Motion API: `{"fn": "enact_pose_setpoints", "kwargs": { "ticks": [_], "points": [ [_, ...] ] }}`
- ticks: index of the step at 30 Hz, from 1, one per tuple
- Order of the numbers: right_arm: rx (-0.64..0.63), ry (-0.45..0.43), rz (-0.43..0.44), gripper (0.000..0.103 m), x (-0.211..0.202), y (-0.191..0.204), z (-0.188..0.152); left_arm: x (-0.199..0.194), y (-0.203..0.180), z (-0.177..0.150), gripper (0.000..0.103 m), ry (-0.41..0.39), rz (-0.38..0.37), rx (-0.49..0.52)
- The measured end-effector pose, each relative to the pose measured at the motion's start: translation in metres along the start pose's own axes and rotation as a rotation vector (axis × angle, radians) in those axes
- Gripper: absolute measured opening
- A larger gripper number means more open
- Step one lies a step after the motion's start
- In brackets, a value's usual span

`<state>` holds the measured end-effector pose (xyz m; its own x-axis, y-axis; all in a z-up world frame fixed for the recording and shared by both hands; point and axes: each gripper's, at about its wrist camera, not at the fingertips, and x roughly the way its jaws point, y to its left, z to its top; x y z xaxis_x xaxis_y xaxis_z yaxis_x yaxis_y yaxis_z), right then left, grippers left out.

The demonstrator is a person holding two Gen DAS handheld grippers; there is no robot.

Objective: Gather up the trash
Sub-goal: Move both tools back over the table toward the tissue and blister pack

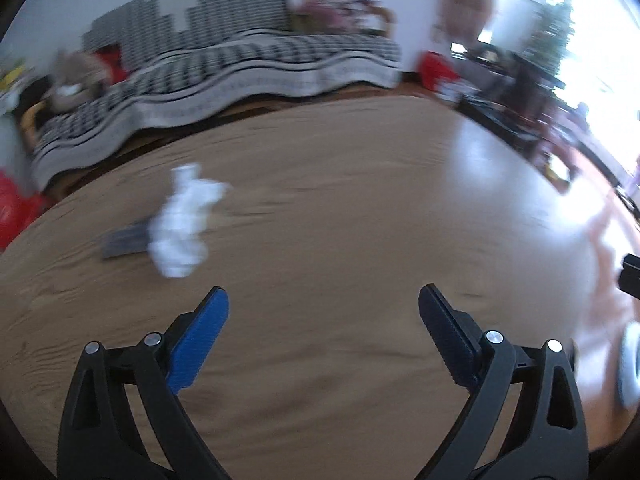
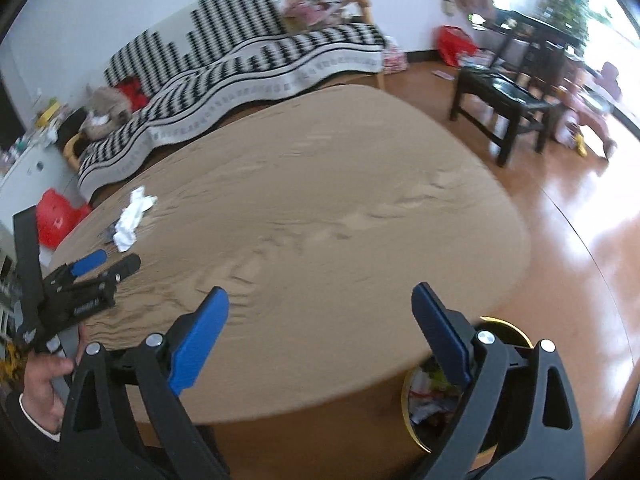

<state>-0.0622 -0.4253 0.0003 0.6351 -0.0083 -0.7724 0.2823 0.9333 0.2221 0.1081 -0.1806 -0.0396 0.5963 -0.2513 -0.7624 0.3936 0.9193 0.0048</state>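
Observation:
A crumpled white tissue (image 1: 180,224) (image 2: 132,220) lies on the left part of the round wooden table (image 1: 340,200) (image 2: 320,200), partly over a flat dark object (image 1: 124,242). My left gripper (image 1: 323,292) is open and holds nothing; the tissue is ahead of it and to the left. The right wrist view also shows that left gripper (image 2: 116,259), just short of the tissue. My right gripper (image 2: 320,290) is open with nothing in it, above the table's near edge. A gold-rimmed bin (image 2: 410,420) with trash inside stands on the floor below its right finger.
A sofa with a black-and-white cover (image 2: 248,56) stands behind the table. Red bags (image 2: 56,216) (image 2: 452,44) sit on the floor at left and back right. A black stool (image 2: 504,96) stands right of the table. A person's hand (image 2: 44,376) holds the left gripper.

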Motion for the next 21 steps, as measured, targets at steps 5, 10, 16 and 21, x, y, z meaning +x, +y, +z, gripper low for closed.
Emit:
{"fn": "enact_pose_setpoints", "kwargs": {
  "ticks": [5, 10, 16, 21],
  "points": [
    [-0.06, 0.044, 0.05, 0.09, 0.043, 0.06, 0.016, 0.02, 0.073, 0.008, 0.093, -0.009, 0.101, -0.127],
    [-0.105, 0.09, 0.089, 0.09, 0.077, 0.105, 0.017, 0.046, 0.111, 0.021, 0.093, -0.002, 0.118, -0.197],
    [-0.126, 0.122, 0.117, 0.09, 0.103, 0.133, 0.022, 0.072, 0.113, 0.036, 0.087, 0.014, 0.126, -0.191],
    [-0.141, 0.124, 0.119, 0.09, 0.116, 0.144, 0.028, 0.088, 0.112, 0.036, 0.056, 0.047, 0.119, -0.175]
  ]
}}
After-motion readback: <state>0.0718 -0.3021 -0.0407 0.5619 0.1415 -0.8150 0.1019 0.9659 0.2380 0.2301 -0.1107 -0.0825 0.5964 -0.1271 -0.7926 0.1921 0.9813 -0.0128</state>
